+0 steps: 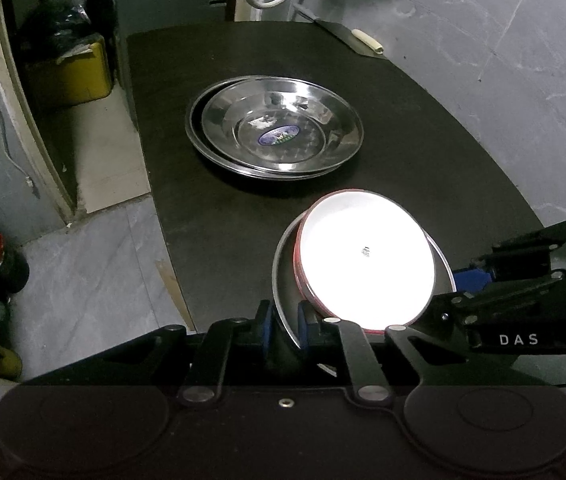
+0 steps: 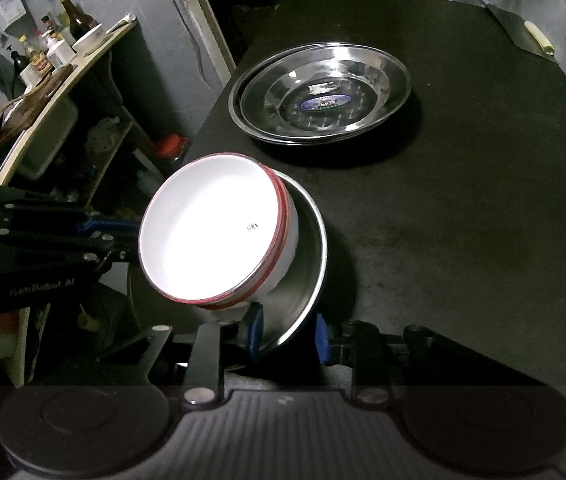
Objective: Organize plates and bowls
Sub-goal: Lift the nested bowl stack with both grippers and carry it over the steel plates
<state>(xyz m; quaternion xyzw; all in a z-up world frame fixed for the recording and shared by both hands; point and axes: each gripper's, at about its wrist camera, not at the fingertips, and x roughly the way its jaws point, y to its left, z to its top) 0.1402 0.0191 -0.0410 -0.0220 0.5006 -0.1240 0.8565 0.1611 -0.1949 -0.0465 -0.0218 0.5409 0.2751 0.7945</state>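
Both grippers hold one round steel plate (image 2: 307,256) from opposite edges: my left gripper (image 1: 285,326) is clamped on its rim, while my right gripper (image 2: 287,330) straddles the other edge, its blue pads apparently not pressing. White enamel bowls with red rims (image 1: 367,258), stacked, sit tilted in this plate above the black table (image 1: 423,152). Farther back on the table rest two nested shiny steel dishes (image 1: 275,126) with a blue oval sticker whose text I cannot read. Beyond them lies a cleaver with a pale handle (image 1: 353,40). "DAS" (image 1: 519,339) shows on my right gripper's body. Beside the table, a shelf (image 2: 49,80) carries bottles.
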